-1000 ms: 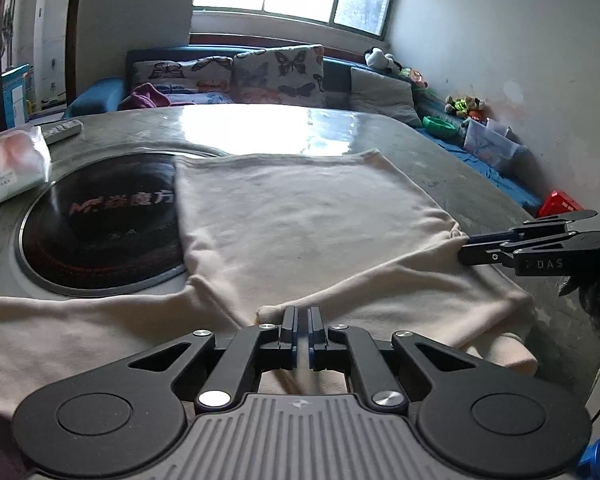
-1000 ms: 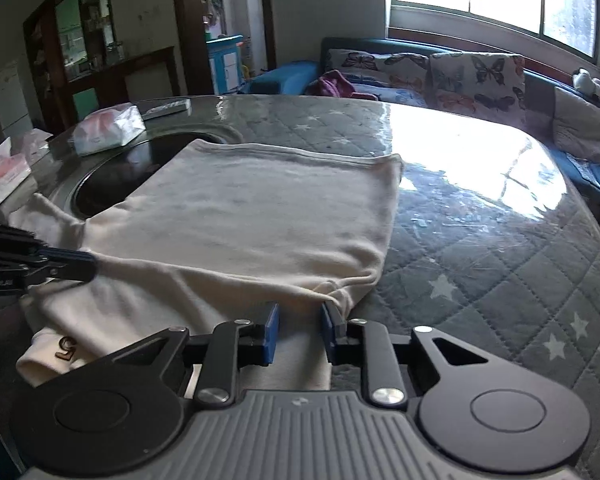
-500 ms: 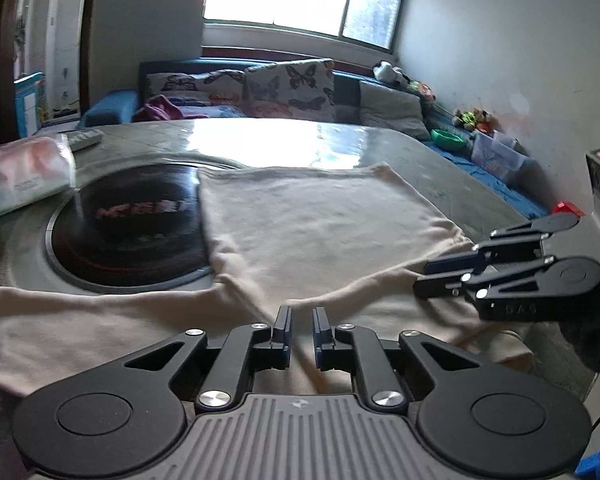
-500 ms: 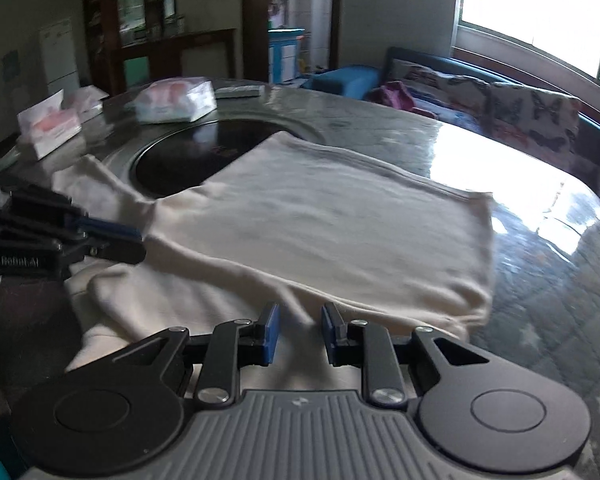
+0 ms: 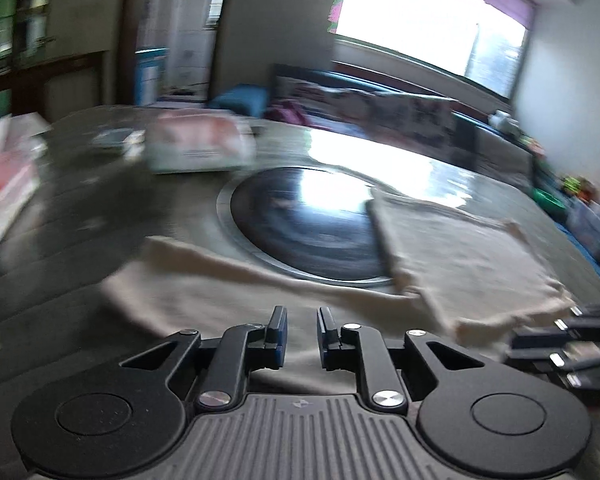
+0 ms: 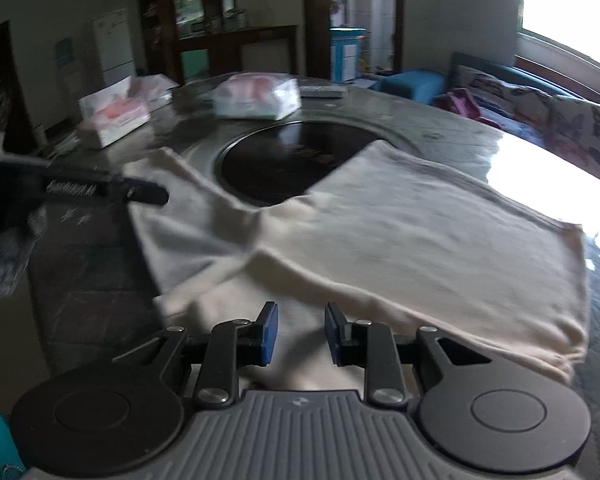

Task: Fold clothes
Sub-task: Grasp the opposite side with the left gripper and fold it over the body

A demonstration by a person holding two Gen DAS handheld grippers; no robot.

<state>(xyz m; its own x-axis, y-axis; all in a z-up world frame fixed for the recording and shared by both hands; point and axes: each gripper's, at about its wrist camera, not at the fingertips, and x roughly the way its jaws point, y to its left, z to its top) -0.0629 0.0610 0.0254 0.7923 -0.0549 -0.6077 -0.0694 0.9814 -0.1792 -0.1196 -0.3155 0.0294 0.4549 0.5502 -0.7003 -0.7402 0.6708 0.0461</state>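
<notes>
Currently | left wrist: left gripper (image 5: 302, 330) jaws apart, empty; cream garment (image 5: 460, 264) on bench (image 5: 80, 248), sleeve running 9-to-3 o'clock just ahead | right wrist: right gripper (image 6: 298, 330) jaws apart over garment (image 6: 420, 232) hem; body toward 1 o'clock; right nearer.

You see a matt, soft cream cloth garment (image 6: 420, 240) lying on a glossy round black glass plate (image 6: 284, 164) with a metal rim.

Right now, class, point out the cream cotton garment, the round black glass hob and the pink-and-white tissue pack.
cream cotton garment (image 6: 440, 232), right wrist view, flat folded body
round black glass hob (image 6: 284, 164), right wrist view, bare glass
pink-and-white tissue pack (image 6: 256, 94), right wrist view, top face
</notes>
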